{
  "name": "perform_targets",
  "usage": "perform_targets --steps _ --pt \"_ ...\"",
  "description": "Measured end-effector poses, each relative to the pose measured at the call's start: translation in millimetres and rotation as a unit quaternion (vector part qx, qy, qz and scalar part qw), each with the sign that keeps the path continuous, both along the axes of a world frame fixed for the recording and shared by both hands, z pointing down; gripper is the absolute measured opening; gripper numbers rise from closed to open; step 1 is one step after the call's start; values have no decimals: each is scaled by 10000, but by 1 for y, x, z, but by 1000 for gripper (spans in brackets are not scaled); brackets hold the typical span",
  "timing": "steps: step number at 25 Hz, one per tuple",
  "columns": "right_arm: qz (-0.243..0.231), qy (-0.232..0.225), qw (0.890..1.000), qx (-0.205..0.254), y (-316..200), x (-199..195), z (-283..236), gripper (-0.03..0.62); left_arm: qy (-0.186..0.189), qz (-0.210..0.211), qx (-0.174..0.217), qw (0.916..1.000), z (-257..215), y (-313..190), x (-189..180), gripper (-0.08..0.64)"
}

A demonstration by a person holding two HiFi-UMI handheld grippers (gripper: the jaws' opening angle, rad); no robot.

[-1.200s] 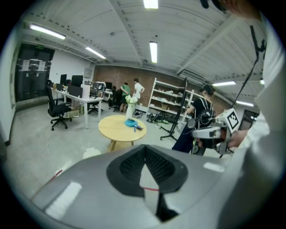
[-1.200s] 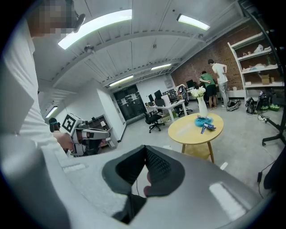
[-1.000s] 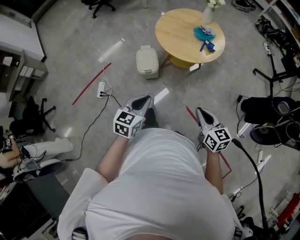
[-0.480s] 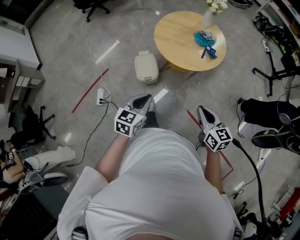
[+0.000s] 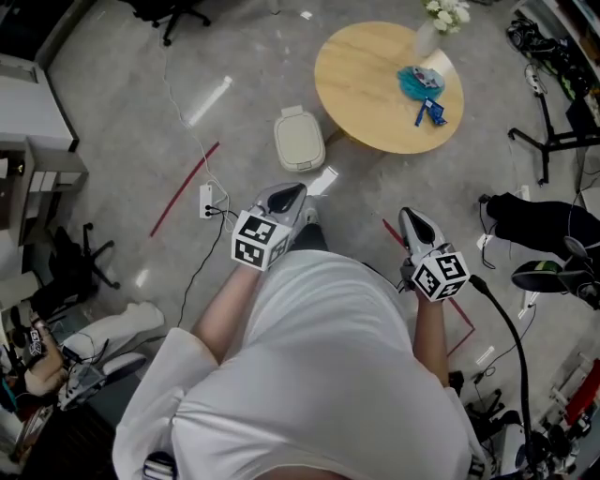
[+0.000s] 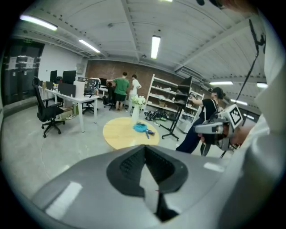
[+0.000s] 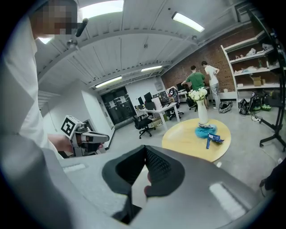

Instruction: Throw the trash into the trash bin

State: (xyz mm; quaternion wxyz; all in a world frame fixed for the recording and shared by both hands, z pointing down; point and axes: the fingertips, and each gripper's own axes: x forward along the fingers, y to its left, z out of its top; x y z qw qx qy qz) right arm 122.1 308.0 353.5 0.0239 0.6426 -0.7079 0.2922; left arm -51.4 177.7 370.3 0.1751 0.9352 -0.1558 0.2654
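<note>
On the round wooden table lie a crumpled teal piece of trash and a blue wrapper, beside a vase of white flowers. A beige lidded trash bin stands on the floor left of the table. My left gripper and right gripper are held in front of the person's body, well short of the table, both shut and empty. The left gripper view shows the shut jaws with the table and teal trash beyond. The right gripper points at the table too.
A power strip with cables and red tape lines lie on the grey floor at left. Black stands, bags and cables crowd the right side. Desks and office chairs stand behind the table, with people by the shelves.
The person has walked toward the table with both grippers carried forward. The bin and table sit nearer in the head view. Both jaws stay shut.
</note>
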Motion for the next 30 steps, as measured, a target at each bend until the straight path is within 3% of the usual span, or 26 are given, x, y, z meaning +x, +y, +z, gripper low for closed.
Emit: perform_targets --steps 15,30 --pt "-78 248 9995 -175 -123 -38 10 0 -85 351 -106 9993 22 -102 -19 5" --pt "-754 131 9961 -440 -165 -33 42 0 -293 -372 -421 9980 67 -120 -27 3"
